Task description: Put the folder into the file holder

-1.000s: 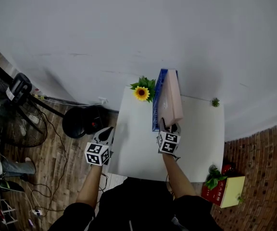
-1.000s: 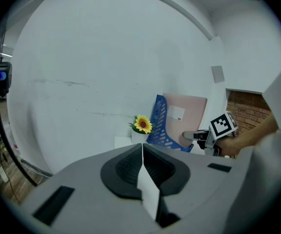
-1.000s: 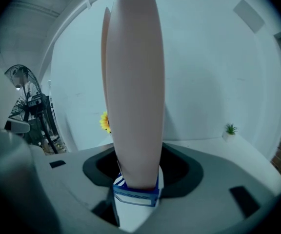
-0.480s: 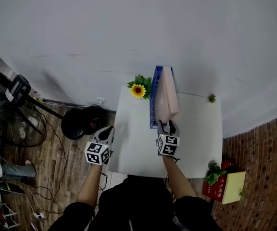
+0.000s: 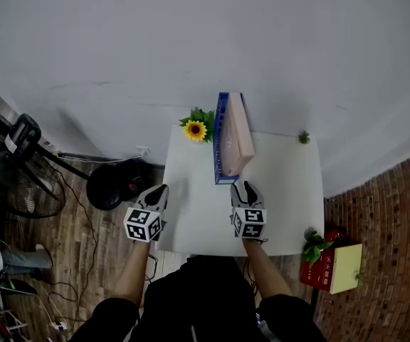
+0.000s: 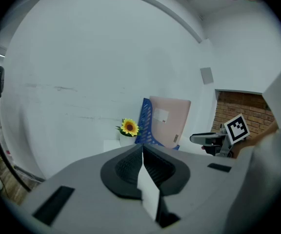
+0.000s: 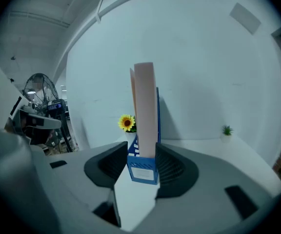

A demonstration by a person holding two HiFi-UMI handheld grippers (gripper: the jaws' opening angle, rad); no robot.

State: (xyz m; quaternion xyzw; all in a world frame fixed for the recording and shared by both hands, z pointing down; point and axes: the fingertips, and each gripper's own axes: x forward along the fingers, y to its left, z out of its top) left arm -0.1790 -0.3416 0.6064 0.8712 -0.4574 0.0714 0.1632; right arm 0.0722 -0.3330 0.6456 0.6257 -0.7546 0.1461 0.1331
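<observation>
From the head view, a white surface [image 5: 290, 191] stands against a pale wall. At the back of it is a blue file holder [image 5: 219, 144]. The pink folder [image 5: 239, 137] stands inside the file holder and sticks out of its top. A sunflower [image 5: 196, 129] in a pot sits just beside the file holder, on its left. A small green plant [image 5: 303, 137] sits at the far right corner of the surface. The left gripper [image 5: 156, 191] is over the left edge of the surface, well apart from the file holder. The right gripper [image 5: 245, 188] is near the front end of the file holder but does not touch it. A fan [image 5: 20, 184] stands on the wooden floor to the left.

In the left gripper view, the left gripper [image 6: 142, 152] has its two jaws pressed together with nothing between them. Past it are the sunflower [image 6: 129, 126], the file holder [image 6: 145, 126] and the folder [image 6: 172, 121] inside it. The right gripper [image 6: 204, 139] shows at the right.

In the right gripper view, the right gripper [image 7: 141, 149] has its jaws spread wide. They have just been closing a little. They pinch nothing. The file holder [image 7: 143, 168] stands further off on the surface, straight ahead between the two jaws, and the pads do not touch it. The folder [image 7: 145, 106] stands up tall inside it.
</observation>
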